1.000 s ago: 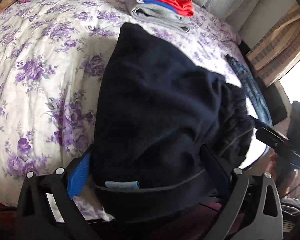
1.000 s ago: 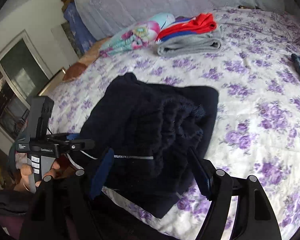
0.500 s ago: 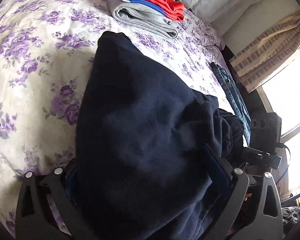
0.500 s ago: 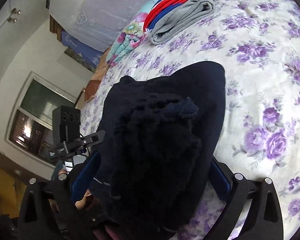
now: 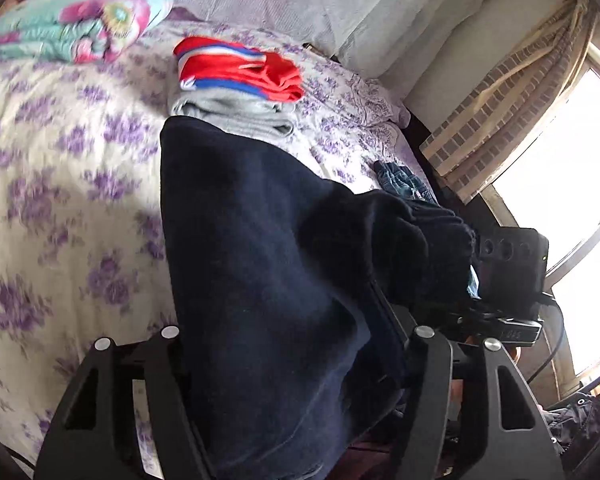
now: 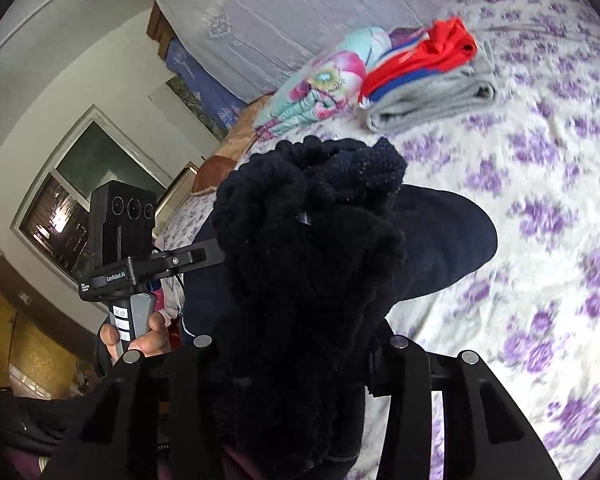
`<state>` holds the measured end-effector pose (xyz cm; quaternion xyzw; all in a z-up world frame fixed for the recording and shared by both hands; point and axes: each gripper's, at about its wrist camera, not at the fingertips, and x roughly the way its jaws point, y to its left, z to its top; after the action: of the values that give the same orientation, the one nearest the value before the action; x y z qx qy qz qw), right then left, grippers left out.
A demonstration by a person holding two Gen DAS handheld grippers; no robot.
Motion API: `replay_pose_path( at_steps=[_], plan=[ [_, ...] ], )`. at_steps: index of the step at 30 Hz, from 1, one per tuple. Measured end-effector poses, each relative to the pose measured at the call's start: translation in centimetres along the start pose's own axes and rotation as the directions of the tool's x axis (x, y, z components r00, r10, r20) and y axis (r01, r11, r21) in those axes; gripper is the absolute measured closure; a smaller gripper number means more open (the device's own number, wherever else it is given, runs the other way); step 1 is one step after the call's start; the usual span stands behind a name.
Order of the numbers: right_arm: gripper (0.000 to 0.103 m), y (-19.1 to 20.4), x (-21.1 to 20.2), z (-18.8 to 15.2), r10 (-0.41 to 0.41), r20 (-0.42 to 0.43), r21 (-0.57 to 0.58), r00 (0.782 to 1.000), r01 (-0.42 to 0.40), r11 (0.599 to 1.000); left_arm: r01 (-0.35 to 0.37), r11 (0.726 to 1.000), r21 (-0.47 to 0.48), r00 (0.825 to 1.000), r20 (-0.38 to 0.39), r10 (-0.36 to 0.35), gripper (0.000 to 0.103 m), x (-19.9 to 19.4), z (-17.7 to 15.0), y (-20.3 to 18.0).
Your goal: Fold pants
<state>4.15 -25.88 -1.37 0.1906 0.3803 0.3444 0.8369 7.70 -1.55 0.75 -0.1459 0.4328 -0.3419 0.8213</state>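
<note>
The dark navy pants [image 5: 268,264] hang lifted above the flowered bed, held at their near end by both grippers. My left gripper [image 5: 296,364] is shut on the pants; the cloth fills the gap between its fingers and hides the tips. My right gripper [image 6: 300,360] is shut on the bunched waistband end of the pants [image 6: 312,248], which rises in front of the camera. The far end of the pants droops toward the bed. The other hand-held gripper shows in each view, in the left wrist view [image 5: 508,280] and in the right wrist view [image 6: 124,248].
A folded stack of grey and red-blue clothes [image 5: 236,84] lies on the bed [image 5: 60,184] behind the pants, also in the right wrist view [image 6: 428,80]. A teal flowered bundle [image 5: 76,24] lies at the back left. Blue jeans [image 5: 404,180] lie at the bed's right edge by the window.
Both grippers have lifted the pants higher off the bed and carried them toward the folded stack. The cloth now hangs from the jaws and bunches up more in the right wrist view.
</note>
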Motion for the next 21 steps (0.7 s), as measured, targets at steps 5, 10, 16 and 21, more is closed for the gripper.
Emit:
replay_pose_path(
  at_steps=[5,10,16,21],
  plan=[
    [0.058,0.3,-1.7,8.9,-0.053,0.084,-0.075,0.995,0.06,0.995,-0.009,0.999,0.044,0.999,0.045,0.007,0.04,0.2,8.0,-1.5],
    [0.057,-0.3,-1.4,20.4,-0.112,0.18,-0.15,0.977,0.14,0.979,-0.052,0.992,0.114,0.986,0.162,0.033,0.039,0.6,19.4,-2.5],
    [0.042,-8.1,6.9,29.6,-0.298,0.198,-0.127,0.934,0.326,0.937,-0.079,0.997,-0.011,0.983,0.167,0.08,0.027,9.2,30.4,4.9],
    [0.032,-17.6,13.6,28.9,-0.555,0.17,0.038,0.814,0.557,0.829,-0.143,0.939,-0.312,0.99,-0.052,0.133,0.024,21.4,31.1,17.6]
  ],
)
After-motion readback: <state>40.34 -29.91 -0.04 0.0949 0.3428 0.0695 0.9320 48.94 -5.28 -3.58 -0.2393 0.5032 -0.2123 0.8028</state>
